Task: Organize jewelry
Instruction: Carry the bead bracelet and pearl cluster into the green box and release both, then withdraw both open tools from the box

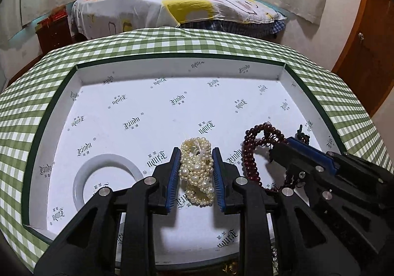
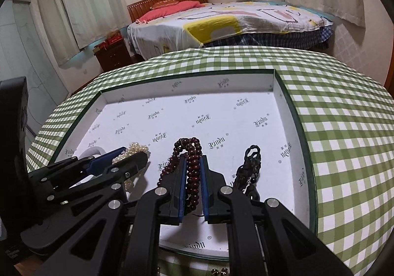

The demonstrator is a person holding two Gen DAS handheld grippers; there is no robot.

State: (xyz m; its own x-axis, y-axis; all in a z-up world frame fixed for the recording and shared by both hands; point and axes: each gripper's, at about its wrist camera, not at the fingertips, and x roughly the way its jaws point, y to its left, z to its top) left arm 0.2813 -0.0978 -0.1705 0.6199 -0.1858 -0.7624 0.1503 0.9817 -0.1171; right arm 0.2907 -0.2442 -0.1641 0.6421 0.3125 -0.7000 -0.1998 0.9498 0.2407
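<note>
A shallow white-lined box (image 1: 56, 94) with a dark green rim (image 2: 288, 94) lies on the green checked tablecloth. In the left wrist view my left gripper (image 1: 195, 153) is shut on a bundled strand of cream pearls (image 1: 197, 172), its blue pads against both sides, low over the box floor. My right gripper (image 2: 193, 160) is shut on a looped strand of dark red beads (image 2: 192, 177). The loop pokes out past its fingertips and the rest trails down to the box floor (image 1: 248, 153). In the left wrist view the right gripper (image 1: 283, 145) works just right of the left one.
A white bangle (image 1: 108, 159) lies flat in the box's near left part. A black knotted cord piece (image 2: 248, 167) rests on the box floor right of the red beads. Small gold items (image 2: 219, 271) show below the near rim. A bed (image 1: 172, 5) stands behind the table.
</note>
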